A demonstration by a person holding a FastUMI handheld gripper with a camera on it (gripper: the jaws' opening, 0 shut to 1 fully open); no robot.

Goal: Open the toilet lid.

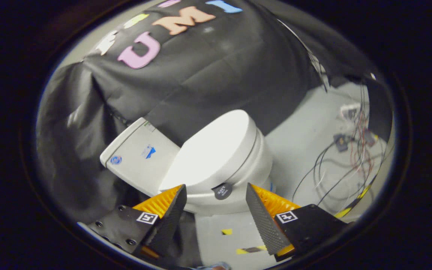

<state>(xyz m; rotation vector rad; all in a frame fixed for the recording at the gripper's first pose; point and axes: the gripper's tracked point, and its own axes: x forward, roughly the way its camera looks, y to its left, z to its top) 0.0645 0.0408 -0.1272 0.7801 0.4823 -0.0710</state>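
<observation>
A white toilet (234,176) stands ahead of the fingers on a pale floor, seen tilted. Its lid (214,148) lies flat and closed over the bowl. The cistern (139,155) rises behind it against the black cloth wall. A small dark round button (222,191) sits on the bowl's side, just beyond the gap between the fingers. My gripper (216,191) is open, its orange and black fingers (169,204) spread apart with nothing between them. The fingertips hover close to the toilet's near side, apart from the lid.
Black cloth (201,75) hangs behind and beside the toilet. A tangle of thin black and red cables (345,165) with small devices lies on the floor beyond the toilet. Yellow and black tape marks (251,249) dot the floor near the fingers.
</observation>
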